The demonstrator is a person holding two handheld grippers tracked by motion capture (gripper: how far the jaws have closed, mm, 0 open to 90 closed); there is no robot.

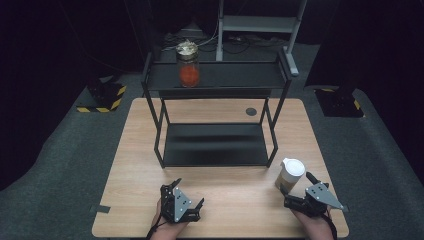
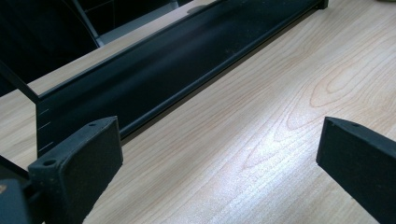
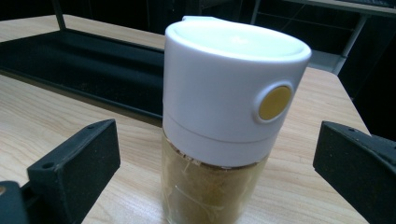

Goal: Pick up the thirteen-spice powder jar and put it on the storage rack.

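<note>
High view: two-tier black rack (image 1: 215,145) stands mid-desk (image 1: 135,165); its top shelf carries one glass jar (image 1: 188,65) with red contents, at about 11 o'clock from the desk centre. The lower shelf looks bare. A second container, a spice jar (image 1: 290,174) with a white cap and tan powder, stands on the desk at about 4 o'clock, just off the rack's front right leg.

Progress, as a judgement: the work in hand appears to be shelving the jars. One is on the rack; the spice jar is not yet lifted, so pick-up, carry and placement all remain. Early stage for this item.

Right tool (image 1: 298,196): wide open. In the right gripper view its two black jaws stand at either side of the spice jar (image 3: 219,135), well clear of the glass, with bare desk visible between each pad and the jar. No contact. The jar sits upright, centred between the jaws, cap above jaw height; the yellow dot on the cap faces toward 3 o'clock in that view.

Left tool (image 1: 186,200): also open, holding nothing. It rests low near the desk's front edge at about 7 o'clock. The left gripper view shows bare wood grain between the jaws and the rack's lower shelf (image 2: 154,74) running across at 11 o'clock.

Risk note: tall narrow jar; an off-centre closure could tip it.
</note>
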